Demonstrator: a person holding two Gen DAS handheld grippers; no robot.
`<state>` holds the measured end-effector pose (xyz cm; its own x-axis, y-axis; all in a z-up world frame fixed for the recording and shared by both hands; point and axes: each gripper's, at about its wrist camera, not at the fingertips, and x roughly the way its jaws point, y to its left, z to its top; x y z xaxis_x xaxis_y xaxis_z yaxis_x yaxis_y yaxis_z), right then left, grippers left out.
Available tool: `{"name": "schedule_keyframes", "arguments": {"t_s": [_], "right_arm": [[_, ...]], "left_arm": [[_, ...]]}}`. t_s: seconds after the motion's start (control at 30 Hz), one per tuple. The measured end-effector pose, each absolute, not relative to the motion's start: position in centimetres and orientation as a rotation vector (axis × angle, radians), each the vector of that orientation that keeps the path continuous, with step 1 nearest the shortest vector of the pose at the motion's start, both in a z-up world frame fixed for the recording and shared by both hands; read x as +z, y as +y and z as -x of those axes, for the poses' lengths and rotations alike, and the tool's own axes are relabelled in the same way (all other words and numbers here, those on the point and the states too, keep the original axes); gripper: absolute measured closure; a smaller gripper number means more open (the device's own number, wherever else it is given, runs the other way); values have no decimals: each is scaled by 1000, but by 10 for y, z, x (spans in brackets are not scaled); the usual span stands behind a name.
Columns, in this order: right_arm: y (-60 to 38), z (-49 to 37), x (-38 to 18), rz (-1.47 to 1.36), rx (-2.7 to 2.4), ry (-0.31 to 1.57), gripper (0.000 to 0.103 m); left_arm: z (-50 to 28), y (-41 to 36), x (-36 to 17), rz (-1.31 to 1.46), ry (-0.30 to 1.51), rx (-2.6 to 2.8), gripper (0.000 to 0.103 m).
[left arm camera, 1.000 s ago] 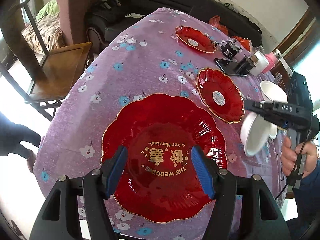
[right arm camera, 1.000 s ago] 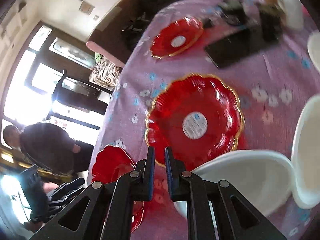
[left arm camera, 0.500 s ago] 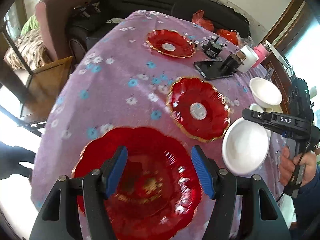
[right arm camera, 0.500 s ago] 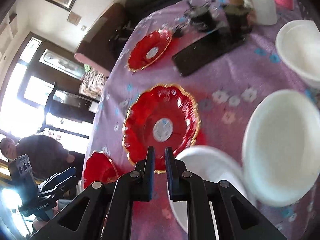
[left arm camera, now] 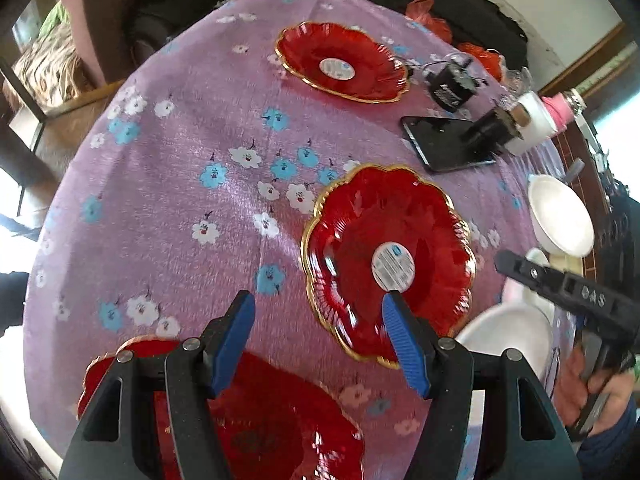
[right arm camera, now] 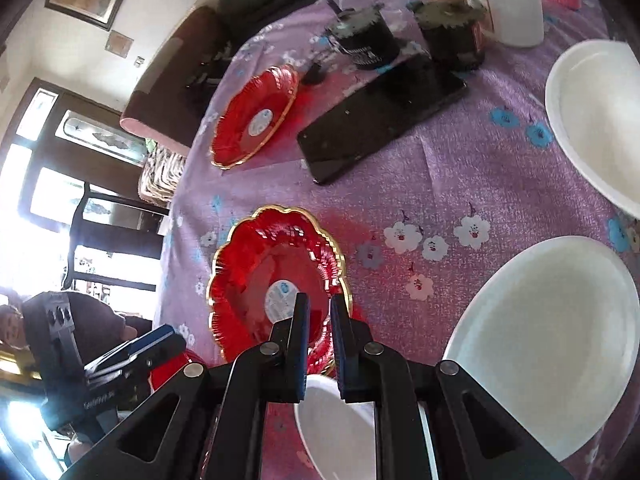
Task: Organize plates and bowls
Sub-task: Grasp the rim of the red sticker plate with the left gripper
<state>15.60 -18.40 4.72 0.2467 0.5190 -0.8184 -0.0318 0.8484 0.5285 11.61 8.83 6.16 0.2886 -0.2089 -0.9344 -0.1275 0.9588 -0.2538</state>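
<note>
My left gripper (left arm camera: 318, 340) is open and empty above the purple cloth, between a large red plate (left arm camera: 264, 428) at the near edge and a gold-rimmed red plate (left arm camera: 384, 256) just ahead. Another red plate (left arm camera: 342, 62) lies far back. My right gripper (right arm camera: 319, 336) is shut on the rim of a white bowl (right arm camera: 340, 428); it also shows in the left wrist view (left arm camera: 508, 340). A white plate (right arm camera: 552, 320) and a white bowl (right arm camera: 600, 116) lie to the right. The middle red plate (right arm camera: 276, 280) sits ahead of my right gripper.
A black phone (left arm camera: 444, 142), dark jars (right arm camera: 364, 44), a white cup (right arm camera: 516, 0) and a pink item (left arm camera: 560, 112) stand at the table's far side. A chair (left arm camera: 60, 92) and a sofa stand beyond the table. A person sits at the left (right arm camera: 72, 328).
My left gripper has moved forward off the large red plate toward the middle red plate. My right gripper with the white bowl has swung down and back; the white plate now shows beside it.
</note>
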Motion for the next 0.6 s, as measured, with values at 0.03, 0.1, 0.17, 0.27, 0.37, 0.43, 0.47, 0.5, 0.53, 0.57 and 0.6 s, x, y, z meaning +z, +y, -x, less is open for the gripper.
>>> {"name": "schedule_keyframes", "arguments": {"t_s": [0.03, 0.1, 0.17, 0.27, 0.37, 0.43, 0.47, 0.5, 0.53, 0.57, 0.6], "right_arm": [[-185, -157, 44, -460, 396, 1283, 91], [-185, -157, 40, -461, 384, 1288, 91], [-186, -159, 37, -459, 385, 1292, 91], [-187, -161, 34, -452, 380, 1302, 91], [-184, -163, 30, -450, 384, 1311, 91], [-181, -166, 28, -446, 390, 1316, 91], [-180, -166, 27, -439, 389, 1318, 91], [-179, -167, 26, -433, 386, 1320, 91], [-177, -168, 25, -427, 384, 1323, 91], [-176, -169, 25, -418, 381, 1322, 91], [-175, -169, 25, -414, 380, 1320, 91]], "left_arm": [[-120, 90, 58, 311, 1285, -48, 38], [-126, 91, 51, 318, 1297, -44, 38], [-130, 91, 47, 315, 1304, -42, 38], [-136, 91, 38, 317, 1322, -34, 38], [-141, 93, 31, 331, 1336, -41, 38], [-144, 92, 28, 337, 1344, -48, 38], [-146, 91, 25, 340, 1350, -51, 38], [-148, 91, 23, 340, 1355, -53, 38], [-150, 90, 22, 340, 1359, -56, 42], [-151, 88, 21, 336, 1361, -60, 48], [-153, 86, 19, 323, 1368, -62, 51]]}}
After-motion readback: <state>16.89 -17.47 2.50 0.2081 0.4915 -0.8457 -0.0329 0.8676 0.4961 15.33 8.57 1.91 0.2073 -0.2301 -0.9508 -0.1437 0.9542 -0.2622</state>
